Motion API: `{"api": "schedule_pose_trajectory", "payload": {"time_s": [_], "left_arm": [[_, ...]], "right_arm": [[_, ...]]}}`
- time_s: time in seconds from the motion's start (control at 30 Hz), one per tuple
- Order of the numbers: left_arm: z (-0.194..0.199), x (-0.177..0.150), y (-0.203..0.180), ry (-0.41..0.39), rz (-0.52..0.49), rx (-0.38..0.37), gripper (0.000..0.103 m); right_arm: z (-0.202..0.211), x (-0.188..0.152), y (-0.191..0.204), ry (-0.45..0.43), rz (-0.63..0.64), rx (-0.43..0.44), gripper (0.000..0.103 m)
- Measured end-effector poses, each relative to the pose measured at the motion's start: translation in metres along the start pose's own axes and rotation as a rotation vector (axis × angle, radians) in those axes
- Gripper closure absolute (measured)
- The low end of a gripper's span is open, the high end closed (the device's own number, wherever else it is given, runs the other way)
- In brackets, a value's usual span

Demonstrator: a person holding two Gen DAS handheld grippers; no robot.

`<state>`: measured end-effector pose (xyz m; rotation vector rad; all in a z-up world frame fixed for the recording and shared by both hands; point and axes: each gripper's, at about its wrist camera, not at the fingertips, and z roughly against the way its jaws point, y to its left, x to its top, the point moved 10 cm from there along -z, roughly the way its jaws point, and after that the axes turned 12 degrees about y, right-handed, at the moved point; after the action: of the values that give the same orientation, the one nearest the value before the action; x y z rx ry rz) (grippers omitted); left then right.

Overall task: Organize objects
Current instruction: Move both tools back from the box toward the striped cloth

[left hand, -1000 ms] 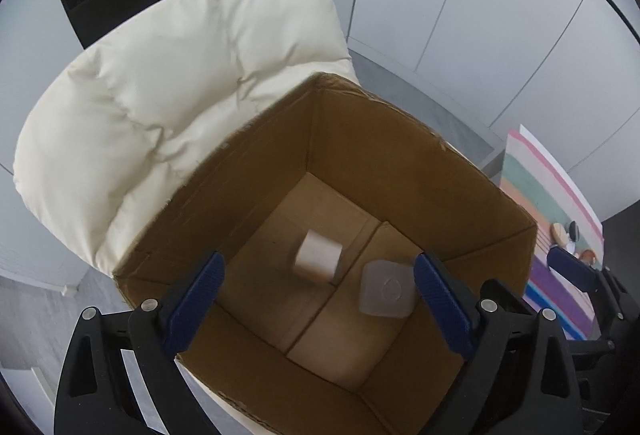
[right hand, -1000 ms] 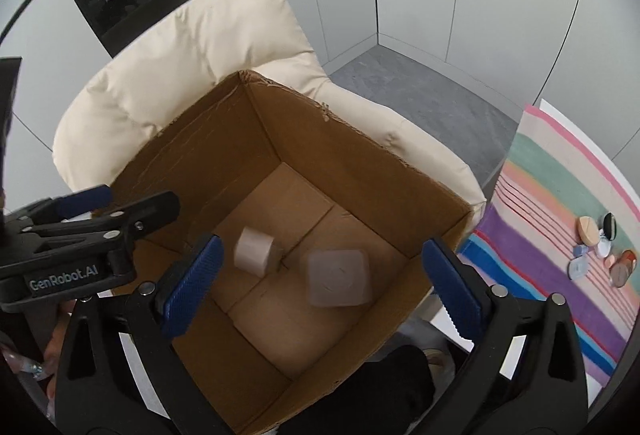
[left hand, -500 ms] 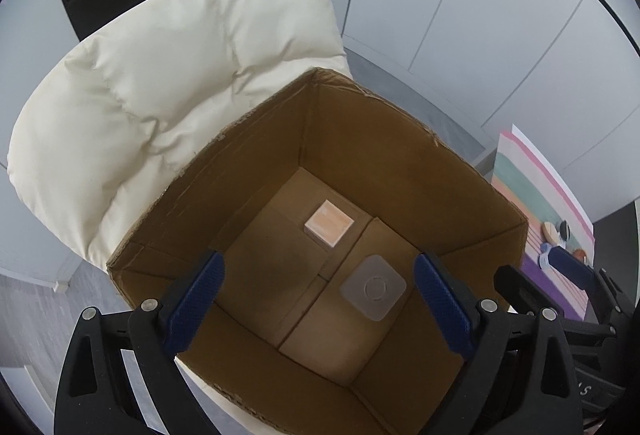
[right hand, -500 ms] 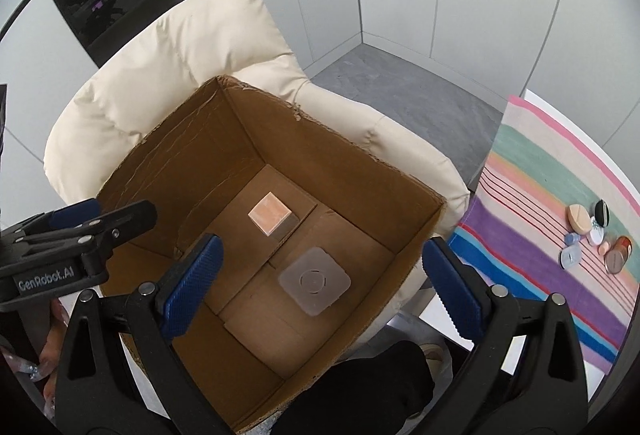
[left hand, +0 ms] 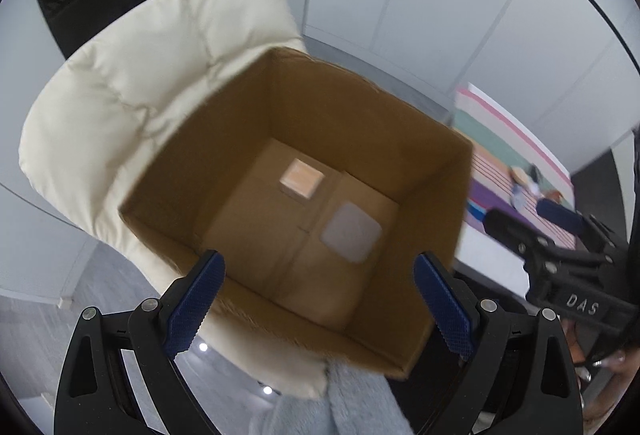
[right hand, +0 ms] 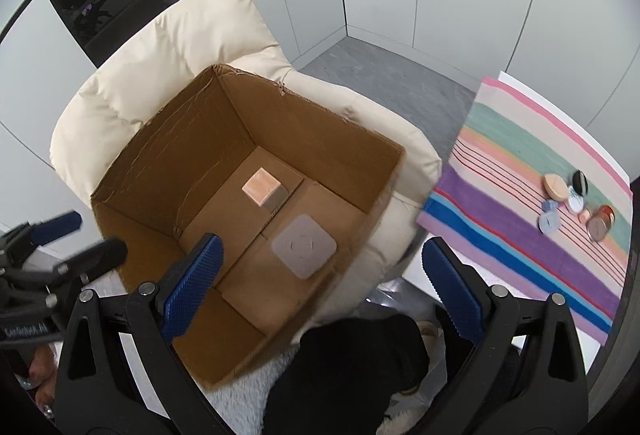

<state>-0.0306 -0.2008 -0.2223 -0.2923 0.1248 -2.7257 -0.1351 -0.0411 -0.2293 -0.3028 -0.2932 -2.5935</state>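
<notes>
An open cardboard box [left hand: 352, 103] [right hand: 304, 119] stands on a cream padded chair. On its floor lie a peach cube [left hand: 301, 178] [right hand: 262, 188] and a flat grey square pad [left hand: 351, 232] [right hand: 304, 246]. My left gripper [left hand: 320, 305] is open and empty above the box's near edge. My right gripper [right hand: 324, 283] is open and empty above the box's right side. Each gripper shows at the edge of the other's view: the right one [left hand: 560, 255], the left one [right hand: 60, 247].
The cream chair [left hand: 132, 107] [right hand: 168, 47] holds the box. A striped cloth [right hand: 532, 195] [left hand: 516, 163] to the right carries several small round items [right hand: 572, 203]. A grey fluffy fabric [left hand: 332, 403] lies below the box. White wall panels and grey floor lie behind.
The cube and the pad fell and settled flat on the box floor. Both grippers have pulled back and up from the box; the right one has shifted rightward.
</notes>
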Motion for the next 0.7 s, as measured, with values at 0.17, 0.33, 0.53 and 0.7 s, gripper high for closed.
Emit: {"api": "schedule_pose_trajectory", "payload": {"time_s": [0.17, 0.33, 0.53, 0.7], "left_arm": [[0.022, -0.02, -0.016, -0.05, -0.044, 0.005, 0.007], [0.028, -0.047, -0.026, -0.042, -0.049, -0.018, 0.007], [0.017, -0.089, -0.034, 0.006, -0.031, -0.079, 0.007], [0.019, -0.087, -0.04, -0.026, -0.04, -0.059, 0.007]], "right_arm": [[0.025, -0.025, -0.002, -0.024, 0.004, -0.012, 0.002], [0.04, -0.051, 0.002, -0.02, 0.022, -0.012, 0.002], [0.054, -0.086, 0.006, -0.015, 0.044, -0.009, 0.002], [0.054, -0.102, 0.0, -0.008, 0.044, -0.02, 0.002]]}}
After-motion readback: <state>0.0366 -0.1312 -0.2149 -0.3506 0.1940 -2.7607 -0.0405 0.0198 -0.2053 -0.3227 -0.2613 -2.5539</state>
